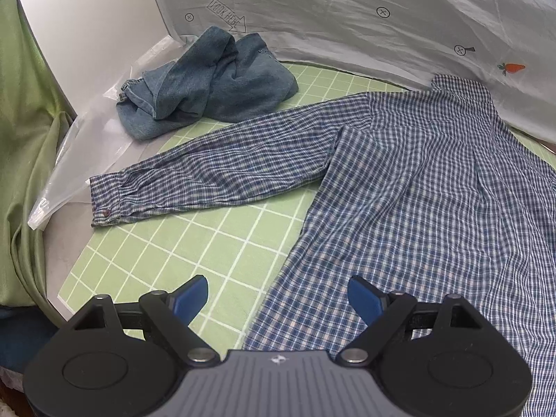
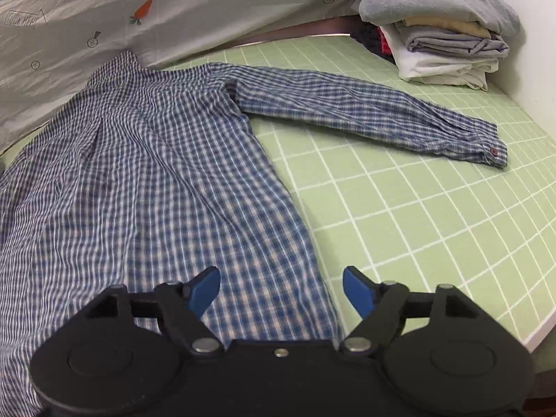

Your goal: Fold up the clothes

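Blue-and-white checked shirt (image 1: 434, 187) spread flat, back up, across a green grid-lined mat (image 1: 208, 243), filling the right half of the left wrist view and the left half of the right wrist view. Collar (image 1: 458, 87) at the upper right of the left view, just below a pale printed sheet (image 1: 347, 17) hanging along the back. One sleeve (image 1: 215, 173) stretched toward centre left in that view, buttoned cuff (image 1: 107, 205) at its far end, touching a clear plastic sheet (image 1: 69, 173). Other sleeve (image 2: 365, 111) reaching toward the right edge of the right wrist view, cuff (image 2: 486, 146) lying on bare mat. Crumpled denim garment (image 1: 208, 80) in the upper left of the left view, just beyond the first sleeve. Stack of folded clothes (image 2: 444, 31) in the upper right corner of the right view, well apart from the shirt. Left gripper (image 1: 278, 299) at bottom centre, blue-tipped fingers (image 1: 193, 299) spread wide, holding nothing, straddling the shirt's side edge near the hem. Right gripper (image 2: 281, 292) likewise at bottom centre, fingers (image 2: 358, 292) parted and empty, over the opposite side edge of the shirt.
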A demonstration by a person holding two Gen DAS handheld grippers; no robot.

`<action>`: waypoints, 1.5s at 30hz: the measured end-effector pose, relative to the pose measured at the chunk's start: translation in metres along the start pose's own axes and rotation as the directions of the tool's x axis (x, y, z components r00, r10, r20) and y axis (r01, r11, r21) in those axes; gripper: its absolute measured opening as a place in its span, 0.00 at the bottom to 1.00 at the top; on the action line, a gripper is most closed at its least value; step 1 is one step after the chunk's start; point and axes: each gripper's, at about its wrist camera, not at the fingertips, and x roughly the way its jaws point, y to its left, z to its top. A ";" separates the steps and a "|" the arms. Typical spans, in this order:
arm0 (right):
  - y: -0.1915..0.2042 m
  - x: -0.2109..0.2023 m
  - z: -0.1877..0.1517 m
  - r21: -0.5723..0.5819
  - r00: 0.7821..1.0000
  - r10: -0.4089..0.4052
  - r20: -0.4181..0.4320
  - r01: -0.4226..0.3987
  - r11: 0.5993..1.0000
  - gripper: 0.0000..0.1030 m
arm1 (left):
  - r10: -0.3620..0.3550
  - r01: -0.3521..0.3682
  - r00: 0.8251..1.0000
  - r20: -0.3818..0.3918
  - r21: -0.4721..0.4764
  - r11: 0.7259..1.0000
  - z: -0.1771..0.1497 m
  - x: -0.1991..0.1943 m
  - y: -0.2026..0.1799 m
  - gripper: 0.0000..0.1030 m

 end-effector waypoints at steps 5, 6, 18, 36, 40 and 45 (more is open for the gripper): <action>0.034 0.006 0.015 -0.004 0.999 0.027 0.036 -0.027 1.000 1.00 | -0.010 0.009 1.000 -0.014 -0.060 0.998 0.024 0.017 0.023 0.86; 0.042 0.007 0.017 -0.018 0.998 0.041 0.046 -0.041 0.999 1.00 | -0.012 0.011 1.000 -0.011 -0.067 0.998 0.029 0.020 0.027 0.86; 0.117 0.027 0.054 -0.062 0.996 0.050 0.070 -0.046 0.997 1.00 | 0.063 -0.080 0.995 -0.074 -0.260 0.962 0.068 0.099 0.105 0.91; 0.136 0.059 0.083 0.055 0.996 -0.069 -0.059 0.072 0.996 1.00 | 0.178 -0.213 0.974 -0.139 -0.314 0.925 0.075 0.177 0.161 0.94; 0.139 0.062 0.079 0.044 0.995 -0.072 -0.074 0.075 0.996 1.00 | 0.150 -0.176 0.983 -0.105 -0.316 0.932 0.075 0.173 0.153 0.77; 0.135 0.064 0.077 0.056 0.996 -0.061 -0.071 0.065 0.996 1.00 | 0.140 -0.150 0.989 -0.056 -0.290 0.945 0.079 0.169 0.137 0.18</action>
